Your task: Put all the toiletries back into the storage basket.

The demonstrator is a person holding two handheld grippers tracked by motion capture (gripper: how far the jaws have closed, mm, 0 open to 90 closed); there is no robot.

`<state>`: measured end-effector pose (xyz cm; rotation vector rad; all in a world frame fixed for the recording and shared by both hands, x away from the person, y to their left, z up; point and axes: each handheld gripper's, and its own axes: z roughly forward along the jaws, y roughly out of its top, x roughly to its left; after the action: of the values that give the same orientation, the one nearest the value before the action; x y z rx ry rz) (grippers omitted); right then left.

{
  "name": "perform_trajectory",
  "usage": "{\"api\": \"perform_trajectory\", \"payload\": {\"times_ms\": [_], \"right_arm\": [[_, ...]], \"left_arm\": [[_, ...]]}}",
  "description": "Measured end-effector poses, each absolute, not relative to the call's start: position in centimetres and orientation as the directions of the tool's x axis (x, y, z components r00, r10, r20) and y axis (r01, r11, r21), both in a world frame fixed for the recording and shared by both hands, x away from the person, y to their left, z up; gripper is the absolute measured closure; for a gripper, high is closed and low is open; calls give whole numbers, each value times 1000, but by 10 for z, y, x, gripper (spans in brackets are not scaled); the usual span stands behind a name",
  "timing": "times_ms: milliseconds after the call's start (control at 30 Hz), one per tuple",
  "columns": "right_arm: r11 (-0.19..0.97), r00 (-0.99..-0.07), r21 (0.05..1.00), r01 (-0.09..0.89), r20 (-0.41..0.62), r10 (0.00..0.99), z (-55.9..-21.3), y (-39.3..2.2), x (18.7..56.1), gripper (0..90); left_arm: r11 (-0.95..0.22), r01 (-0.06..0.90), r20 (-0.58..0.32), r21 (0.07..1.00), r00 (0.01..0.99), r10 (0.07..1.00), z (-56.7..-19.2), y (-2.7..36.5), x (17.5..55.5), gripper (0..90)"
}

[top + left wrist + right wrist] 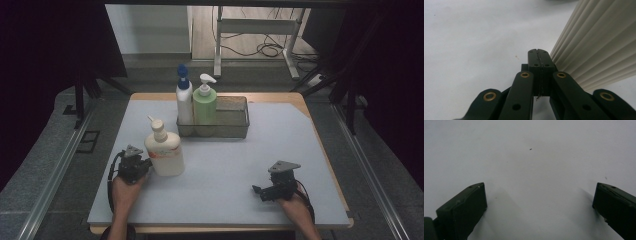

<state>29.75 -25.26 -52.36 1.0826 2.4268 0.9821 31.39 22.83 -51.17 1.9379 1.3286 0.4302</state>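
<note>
A cream pump bottle (165,152) stands on the grey mat (225,170) at the front left. My left gripper (146,163) sits low just left of it, close to its base. In the left gripper view the two jaws are pressed together, so this gripper (539,53) is shut on nothing, and the bottle's ribbed cream side (599,37) rises right beside the tips. My right gripper (261,192) rests at the front right of the mat, pointing left. In the right gripper view it (540,191) stands wide open over bare mat.
A dark mesh basket (235,131) sits at the back middle of the mat. Its left end holds a white bottle with a blue pump (184,97) and a green pump bottle (205,102). Metal rails run along both sides of the table.
</note>
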Motion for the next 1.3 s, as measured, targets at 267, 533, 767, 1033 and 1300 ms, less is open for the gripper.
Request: {"api": "perform_trajectory", "payload": {"times_ms": [267, 533, 767, 1033, 1300], "right_arm": [[479, -667, 696, 534, -1, 745, -524, -253, 297, 0], [480, -668, 696, 534, 0, 744, -524, -253, 297, 0], [479, -668, 696, 535, 1, 745, -524, -253, 297, 0], [479, -668, 697, 535, 1, 744, -524, -253, 297, 0], [478, -668, 697, 535, 1, 744, -524, -253, 297, 0]], "left_arm": [[-201, 654, -138, 729, 427, 893, -512, 224, 309, 893], [-226, 645, -130, 730, 456, 881, -512, 216, 304, 893], [-246, 640, -131, 728, 481, 867, -512, 209, 299, 893], [-282, 638, -116, 717, 508, 854, -513, 196, 295, 893], [-308, 635, -112, 708, 533, 839, -513, 184, 292, 893]]}}
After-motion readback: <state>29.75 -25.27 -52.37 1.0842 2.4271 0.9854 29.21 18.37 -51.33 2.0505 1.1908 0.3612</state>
